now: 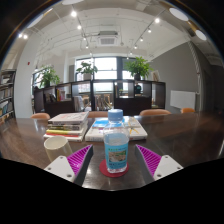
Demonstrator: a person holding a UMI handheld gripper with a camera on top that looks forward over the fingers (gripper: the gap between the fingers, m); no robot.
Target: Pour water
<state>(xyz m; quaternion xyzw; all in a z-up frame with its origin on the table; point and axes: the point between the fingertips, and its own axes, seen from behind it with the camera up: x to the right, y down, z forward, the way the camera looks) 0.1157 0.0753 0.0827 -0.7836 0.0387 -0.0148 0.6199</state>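
A clear plastic water bottle [116,146] with a blue cap and pale blue label stands upright on a round red coaster [113,169] on the dark table [190,135]. It stands between my two fingers, with a gap on each side. My gripper [115,160] is open; its magenta pads [80,159] flank the bottle left and right. A white paper cup [56,148] stands on the table just left of the left finger.
A stack of books [68,124] lies behind the cup, and an open book or papers [115,128] lies behind the bottle. Chairs [153,113] line the table's far side. Shelves, potted plants and windows stand beyond.
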